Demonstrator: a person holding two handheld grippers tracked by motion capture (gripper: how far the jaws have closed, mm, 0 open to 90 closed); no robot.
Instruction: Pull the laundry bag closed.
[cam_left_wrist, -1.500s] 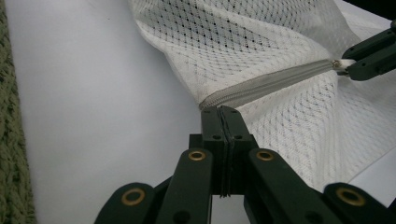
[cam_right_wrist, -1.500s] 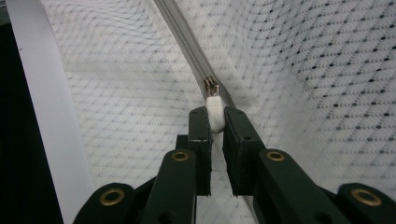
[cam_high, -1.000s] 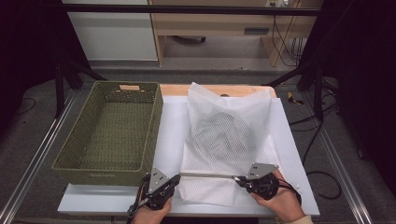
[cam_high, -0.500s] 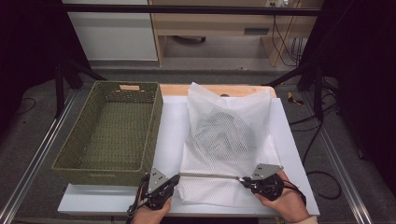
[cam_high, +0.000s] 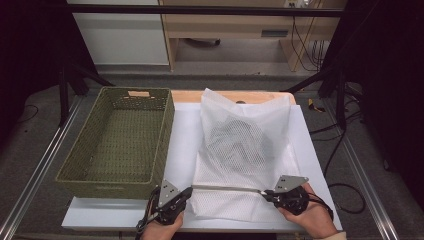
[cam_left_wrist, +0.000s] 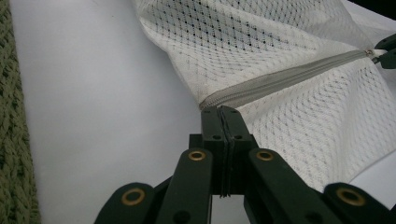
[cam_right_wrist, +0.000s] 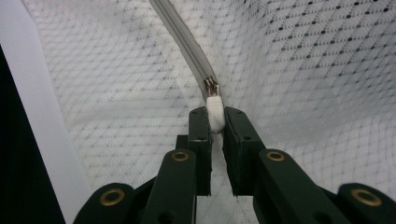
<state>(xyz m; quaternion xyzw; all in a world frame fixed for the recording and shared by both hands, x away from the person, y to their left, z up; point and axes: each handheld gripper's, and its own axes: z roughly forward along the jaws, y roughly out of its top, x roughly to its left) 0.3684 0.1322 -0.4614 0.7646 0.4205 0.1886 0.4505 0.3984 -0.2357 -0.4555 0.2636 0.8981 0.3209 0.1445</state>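
Observation:
A white mesh bag (cam_high: 240, 150) with a dark garment (cam_high: 247, 137) inside lies on the white board (cam_high: 182, 135). Its grey zipper (cam_high: 225, 188) runs taut across the near end between my two grippers. My left gripper (cam_high: 189, 190) is shut on the bag's fabric at the zipper's left end (cam_left_wrist: 222, 112). My right gripper (cam_high: 265, 194) is shut on the white zipper pull (cam_right_wrist: 214, 105), with the metal slider just beyond its tips (cam_right_wrist: 215, 119). In the left gripper view the zipper (cam_left_wrist: 280, 79) stretches away to the right gripper's tip (cam_left_wrist: 385, 51).
An empty green woven basket (cam_high: 100, 186) stands left of the bag, and its wall (cam_left_wrist: 11, 140) edges the left gripper view. The board's near edge lies just under both hands. Dark floor, metal rails and cables surround the table.
My right gripper has crept a little to the right with the zipper pull. The left gripper has stayed put.

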